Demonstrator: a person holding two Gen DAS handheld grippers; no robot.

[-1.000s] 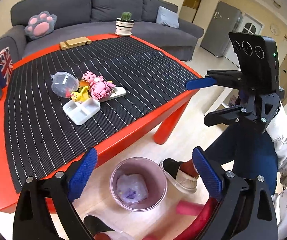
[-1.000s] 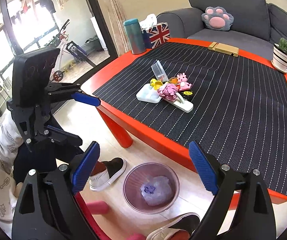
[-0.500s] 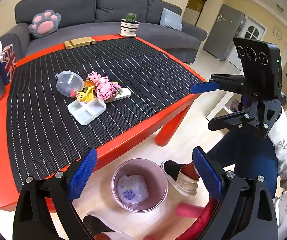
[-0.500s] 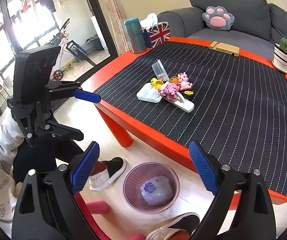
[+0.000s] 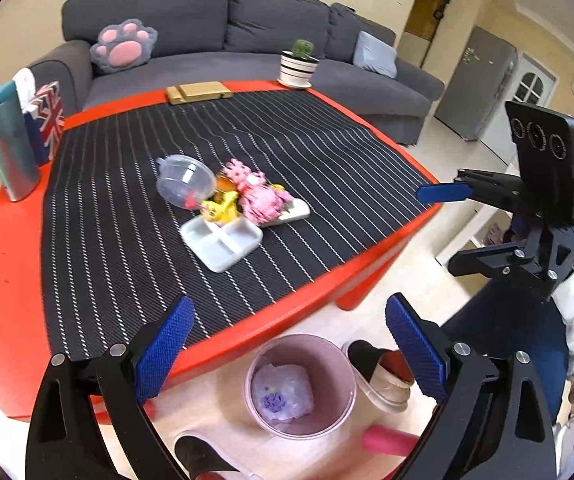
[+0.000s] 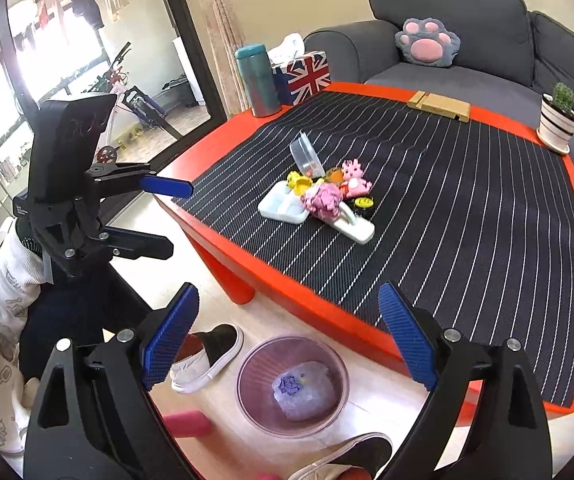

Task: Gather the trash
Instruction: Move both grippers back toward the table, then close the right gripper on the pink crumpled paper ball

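A pink bin (image 5: 329,368) stands on the floor by the red table's near edge, with a crumpled white and purple wrapper (image 5: 283,394) inside. On the striped mat lies a pile: a clear capsule (image 5: 185,180), a pink toy (image 5: 261,198), a yellow duck (image 5: 219,208) and a white tray (image 5: 223,242). My left gripper (image 5: 287,350) hangs open above the bin, nothing between its blue pads. My right gripper (image 6: 289,340) is open too, over the bin (image 6: 255,368) from the other side. Each gripper shows in the other's view, the right gripper (image 5: 459,226) and the left gripper (image 6: 163,216).
A person's shoes (image 5: 379,376) and a pink roller (image 5: 387,440) lie on the floor beside the bin. On the table's far side stand a teal flask (image 6: 257,80), a flag-printed tissue box (image 6: 307,78), a wooden stand (image 6: 441,105) and a potted cactus (image 6: 559,120). A grey sofa is behind.
My left gripper has shifted a little, so the table and bin slide right and down in its view. The right gripper has stayed put. Both remain open.
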